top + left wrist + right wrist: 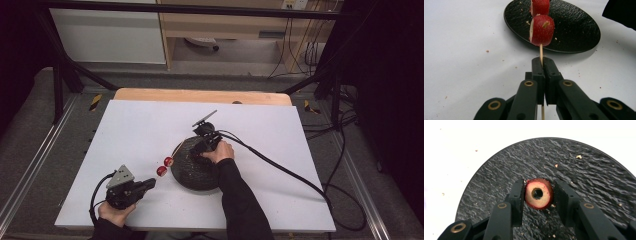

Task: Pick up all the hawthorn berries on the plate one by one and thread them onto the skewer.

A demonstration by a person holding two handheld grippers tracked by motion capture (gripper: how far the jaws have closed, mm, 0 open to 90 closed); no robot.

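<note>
I have the white desk under me, and the black textured plate sits right of its middle; I place everything else against that plate. My right hand rests over the plate's far part with the right tongs pointing down at it. Those tongs stand a little apart on either side of a cored red fruit slice that lies on the plate with its hole facing up at me; the left jaw looks to be touching the slice, the right jaw just beside it, so I cannot tell whether they grip it. My left hand is well left of the plate, near the desk's front edge. The left tongs are clamped together on a thin wooden skewer that points toward the plate's left rim. Two red fruit pieces sit threaded on it, at that rim. Small crumbs lie scattered on the desk left of the plate.
</note>
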